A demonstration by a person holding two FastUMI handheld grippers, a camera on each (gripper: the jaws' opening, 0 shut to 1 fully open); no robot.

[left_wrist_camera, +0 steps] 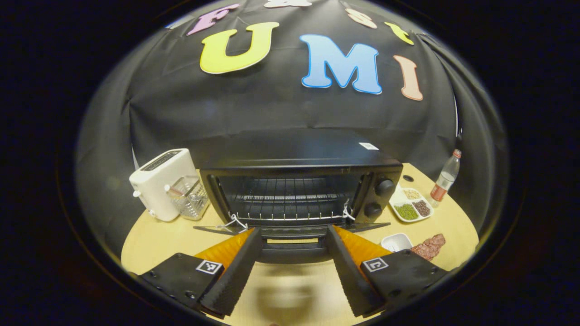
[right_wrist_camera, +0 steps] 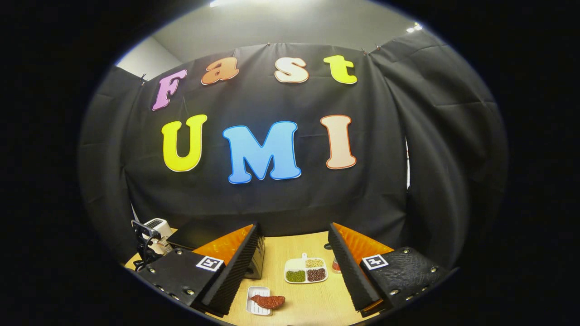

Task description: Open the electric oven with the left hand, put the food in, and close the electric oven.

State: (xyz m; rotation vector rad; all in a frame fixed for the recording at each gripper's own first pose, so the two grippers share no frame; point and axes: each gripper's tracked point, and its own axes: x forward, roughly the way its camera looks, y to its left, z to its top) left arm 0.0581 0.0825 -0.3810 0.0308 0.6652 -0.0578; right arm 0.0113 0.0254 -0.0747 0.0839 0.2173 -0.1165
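The black electric oven [left_wrist_camera: 299, 158] stands mid-table with its door [left_wrist_camera: 290, 232] folded down flat, and the wire rack [left_wrist_camera: 287, 199] inside is bare. My left gripper [left_wrist_camera: 293, 233] is open just in front of it, fingers wide apart on either side of the door's handle [left_wrist_camera: 292, 254]. The food, a reddish-brown piece of meat [left_wrist_camera: 429, 246], lies at the right by a small white dish [left_wrist_camera: 396, 241]. In the right gripper view the meat [right_wrist_camera: 268, 301] rests on that dish [right_wrist_camera: 256, 308], low between the fingers of my open right gripper [right_wrist_camera: 293, 228], which holds nothing.
A white toaster [left_wrist_camera: 158, 183] and a clear container [left_wrist_camera: 190, 197] stand left of the oven. A divided plate of beans [left_wrist_camera: 410, 206] and a bottle [left_wrist_camera: 446, 179] stand to its right, near the round table's edge [left_wrist_camera: 462, 222]. The black cloth wall is close behind.
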